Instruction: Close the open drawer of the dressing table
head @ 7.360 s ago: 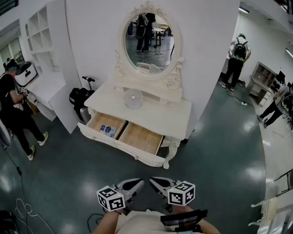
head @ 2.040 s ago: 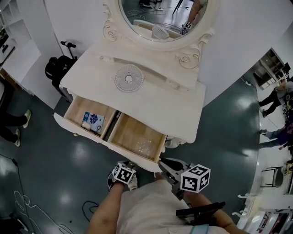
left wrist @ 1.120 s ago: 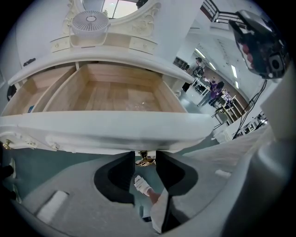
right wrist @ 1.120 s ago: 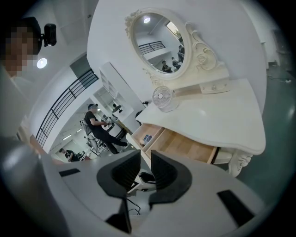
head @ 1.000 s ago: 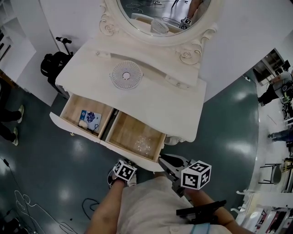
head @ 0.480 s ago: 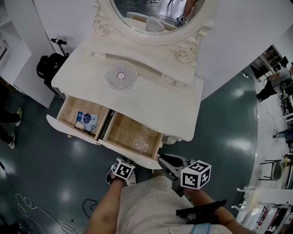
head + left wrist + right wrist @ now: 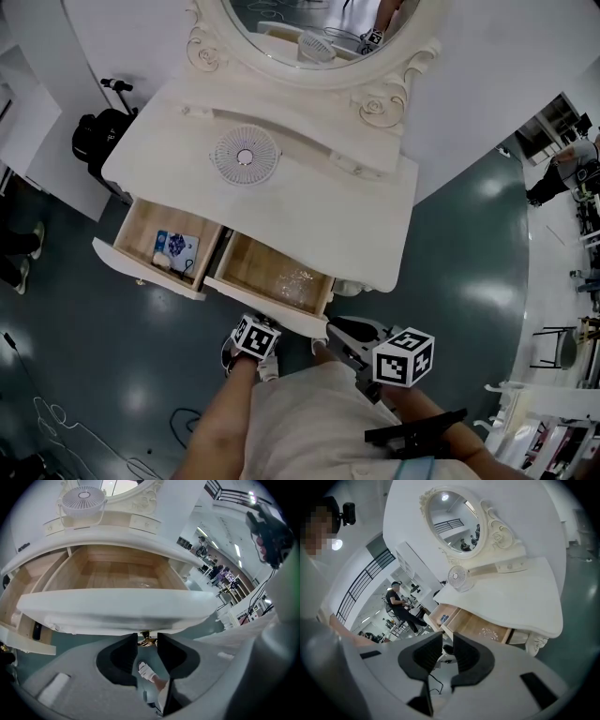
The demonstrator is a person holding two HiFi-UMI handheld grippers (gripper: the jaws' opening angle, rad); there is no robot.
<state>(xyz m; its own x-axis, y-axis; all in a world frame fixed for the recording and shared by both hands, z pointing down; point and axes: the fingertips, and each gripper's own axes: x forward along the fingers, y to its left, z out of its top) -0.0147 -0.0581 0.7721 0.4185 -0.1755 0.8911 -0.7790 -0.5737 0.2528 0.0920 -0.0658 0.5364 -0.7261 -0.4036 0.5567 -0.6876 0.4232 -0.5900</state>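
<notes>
One knob [image 7: 146,639] | between left claw [image 7: 147,635] jaws | drawer [image 7: 117,606] front just ahead

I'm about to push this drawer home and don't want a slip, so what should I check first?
1. Is the knob between the jaws of the left gripper: ok.
2. Are the pads pressing on the knob: cannot tell.
3. Is the right-hand drawer shut: not ok, partly out.
4. Is the clear wrapper below its rim: ok.
5. Is the left-hand drawer shut: not ok, open, with a blue packet inside.
6. Is the right gripper empty: ok, jaws apart.
</notes>
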